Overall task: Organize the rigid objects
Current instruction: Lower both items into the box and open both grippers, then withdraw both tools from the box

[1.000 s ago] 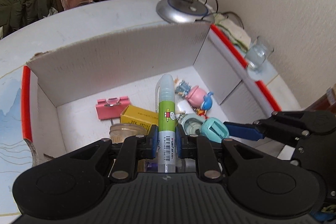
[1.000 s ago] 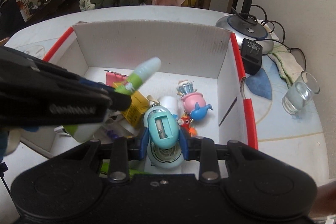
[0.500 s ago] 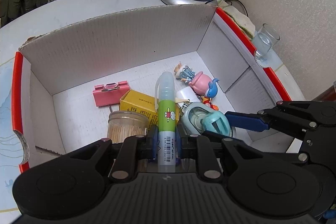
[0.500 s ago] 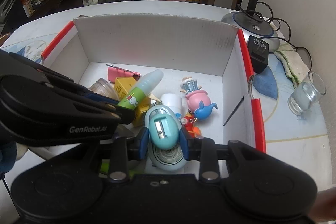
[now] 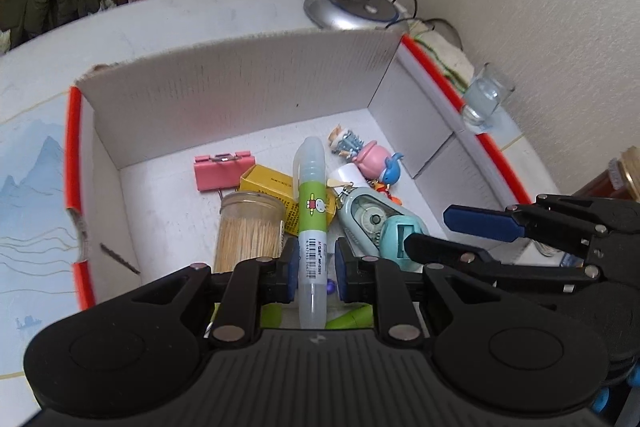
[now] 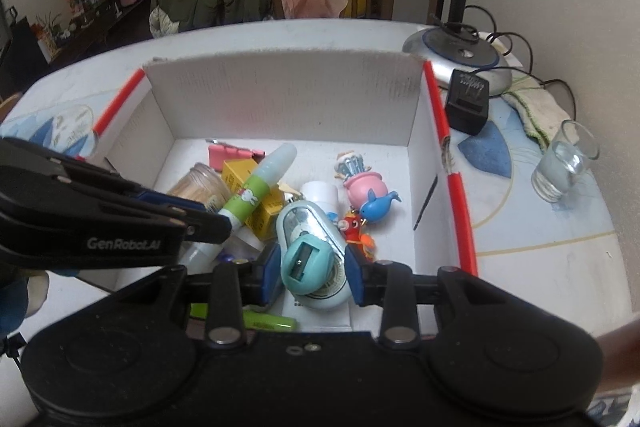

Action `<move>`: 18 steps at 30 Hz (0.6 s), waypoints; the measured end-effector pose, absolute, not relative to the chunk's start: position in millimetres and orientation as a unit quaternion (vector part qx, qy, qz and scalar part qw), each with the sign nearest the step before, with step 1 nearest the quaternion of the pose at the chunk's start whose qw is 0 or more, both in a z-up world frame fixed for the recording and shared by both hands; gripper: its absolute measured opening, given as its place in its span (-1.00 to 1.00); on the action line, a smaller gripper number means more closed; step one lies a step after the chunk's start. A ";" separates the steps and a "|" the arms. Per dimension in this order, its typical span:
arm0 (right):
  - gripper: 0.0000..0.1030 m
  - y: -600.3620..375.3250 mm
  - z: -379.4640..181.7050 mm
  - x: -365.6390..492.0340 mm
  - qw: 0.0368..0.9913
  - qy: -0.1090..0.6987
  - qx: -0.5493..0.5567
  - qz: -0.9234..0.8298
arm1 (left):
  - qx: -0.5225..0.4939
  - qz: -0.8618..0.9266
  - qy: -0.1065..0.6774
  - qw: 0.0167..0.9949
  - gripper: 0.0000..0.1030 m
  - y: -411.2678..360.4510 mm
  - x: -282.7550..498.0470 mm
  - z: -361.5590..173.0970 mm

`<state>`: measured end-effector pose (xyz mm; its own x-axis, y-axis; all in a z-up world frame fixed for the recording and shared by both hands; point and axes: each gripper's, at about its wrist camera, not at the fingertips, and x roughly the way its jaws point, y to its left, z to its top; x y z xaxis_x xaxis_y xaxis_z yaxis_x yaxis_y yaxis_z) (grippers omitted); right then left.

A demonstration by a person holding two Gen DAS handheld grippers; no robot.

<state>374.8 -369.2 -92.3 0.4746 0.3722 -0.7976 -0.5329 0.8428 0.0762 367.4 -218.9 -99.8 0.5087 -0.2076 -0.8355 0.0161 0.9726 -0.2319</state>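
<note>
My left gripper (image 5: 314, 267) is shut on a green and clear glue pen (image 5: 310, 203), which sticks out forward over a white cardboard box (image 5: 240, 99) with red edges. In the right wrist view the same pen (image 6: 260, 187) slants up from the left gripper (image 6: 208, 223). The right gripper (image 6: 314, 271) has its jaws opening around a teal pencil sharpener (image 6: 306, 265). The sharpener rests on a pale blue correction tape dispenser (image 6: 308, 217), and a gap shows beside one pad. In the left wrist view the right gripper (image 5: 440, 233) reaches in from the right at the sharpener (image 5: 400, 237).
In the box lie a pink binder clip (image 5: 224, 171), a yellow carton (image 5: 268, 183), a toothpick jar (image 5: 248, 227), a pink pig toy (image 6: 364, 185) and an orange fish toy (image 6: 354, 227). Outside it stand a glass (image 6: 564, 163), a black adapter (image 6: 468, 103) and a lamp base (image 5: 352, 7).
The right jaws have widened off the sharpener, which now sits on the tape dispenser. Both grippers have drawn back a little, so the toothpick jar shows more. The pen stays gripped.
</note>
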 end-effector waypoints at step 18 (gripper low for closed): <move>-0.22 -360.0 -40.0 310.0 0.889 0.379 -0.034 0.255 | -0.083 -0.077 0.396 0.911 -0.57 -187.0 287.8 -36.8</move>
